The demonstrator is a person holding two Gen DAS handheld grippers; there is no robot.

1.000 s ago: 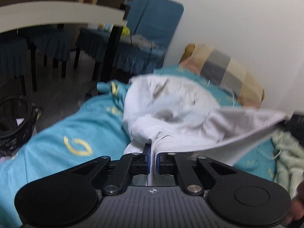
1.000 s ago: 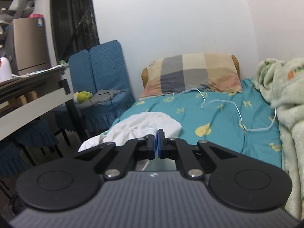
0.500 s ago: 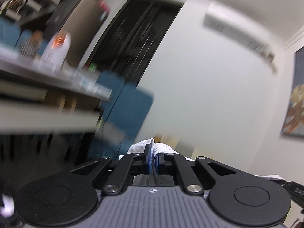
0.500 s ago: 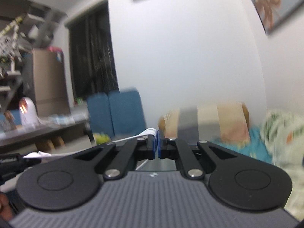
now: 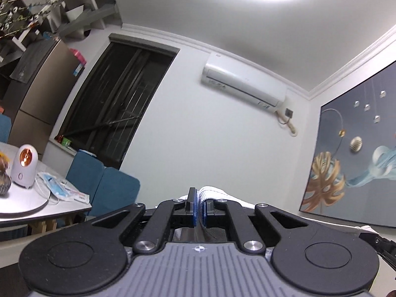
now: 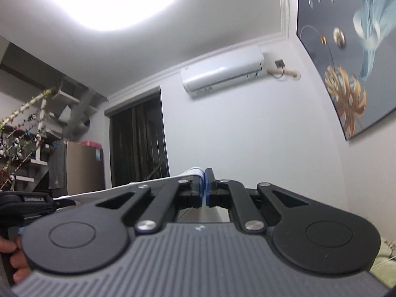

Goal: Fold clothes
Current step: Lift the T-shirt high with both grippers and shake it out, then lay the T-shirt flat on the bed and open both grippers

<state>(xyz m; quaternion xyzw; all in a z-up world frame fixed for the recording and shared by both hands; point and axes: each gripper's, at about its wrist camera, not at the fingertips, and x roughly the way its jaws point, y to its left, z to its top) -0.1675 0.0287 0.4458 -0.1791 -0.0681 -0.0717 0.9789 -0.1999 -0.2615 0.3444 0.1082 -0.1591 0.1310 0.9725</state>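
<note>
You had both grippers tipped up toward the ceiling, each with its jaws pinched tight on a ribbed white edge of the garment [image 5: 212, 191]. The left gripper [image 5: 200, 210] clamped a thick fold of that hem between its blue pads, and the right gripper [image 6: 204, 190] held another stretch of it, with the cloth running off to the left toward the other tool. Most of the garment hung below both cameras, so you could not see how it draped or whether it was spread flat. Only the air conditioner [image 5: 243, 85], the dark window [image 5: 118, 104] and the wall painting [image 5: 356, 153] filled the views. Judged from this, you were at the lift-and-shake stage: the piece was gripped at two points and raised, but no fold showed as made. Laying it down, squaring it and every fold seemed still ahead.
</note>
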